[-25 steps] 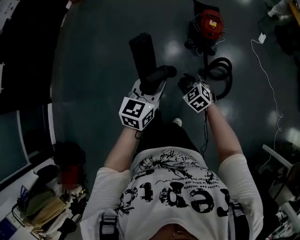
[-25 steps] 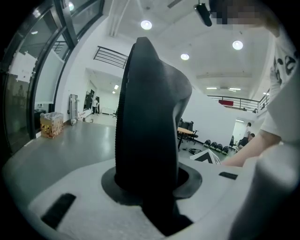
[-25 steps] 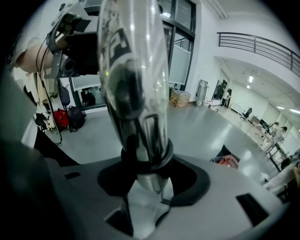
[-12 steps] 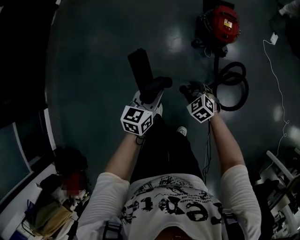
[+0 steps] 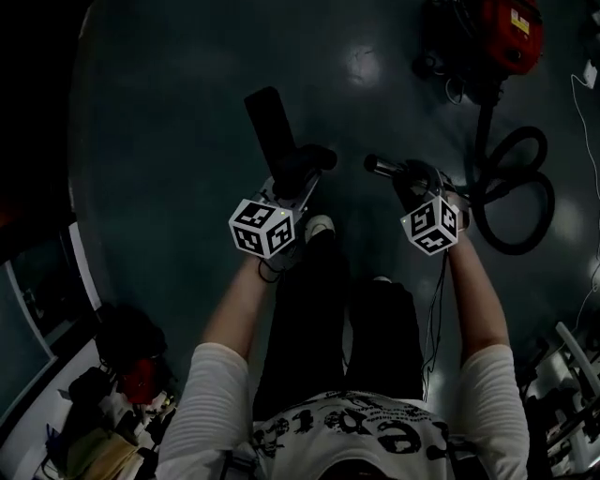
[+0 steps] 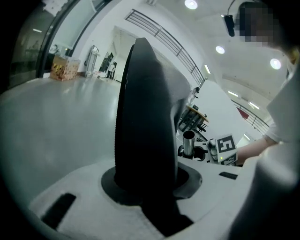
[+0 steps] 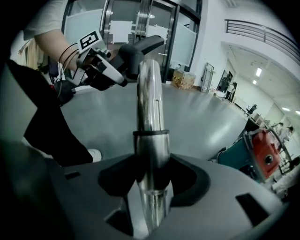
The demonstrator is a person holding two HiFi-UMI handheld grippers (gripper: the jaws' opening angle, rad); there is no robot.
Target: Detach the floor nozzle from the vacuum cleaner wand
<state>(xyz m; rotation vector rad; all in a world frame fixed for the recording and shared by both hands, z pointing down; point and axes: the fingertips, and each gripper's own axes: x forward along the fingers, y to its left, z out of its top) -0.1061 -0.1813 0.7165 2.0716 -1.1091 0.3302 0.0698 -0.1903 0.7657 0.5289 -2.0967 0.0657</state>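
The black floor nozzle [image 5: 272, 127] is gripped at its neck by my left gripper [image 5: 298, 180], jaws shut on it; in the left gripper view the nozzle [image 6: 140, 117] stands up between the jaws of that gripper [image 6: 147, 187]. My right gripper [image 5: 417, 183] is shut on the shiny metal wand [image 5: 380, 167], whose tube [image 7: 150, 103] runs straight out from that gripper's jaws [image 7: 151, 178]. The wand's open end [image 6: 188, 143] shows apart from the nozzle, with a gap between them. Both are held low over the dark floor.
The red vacuum cleaner [image 5: 506, 28] stands at the far right with its black hose [image 5: 516, 197] coiled on the floor. The person's white shoe [image 5: 319, 228] is just below the grippers. Bags and clutter [image 5: 122, 375] lie at the lower left.
Both grippers have sunk toward the floor with the nozzle and the wand still held. The two hands now stand a little further apart.
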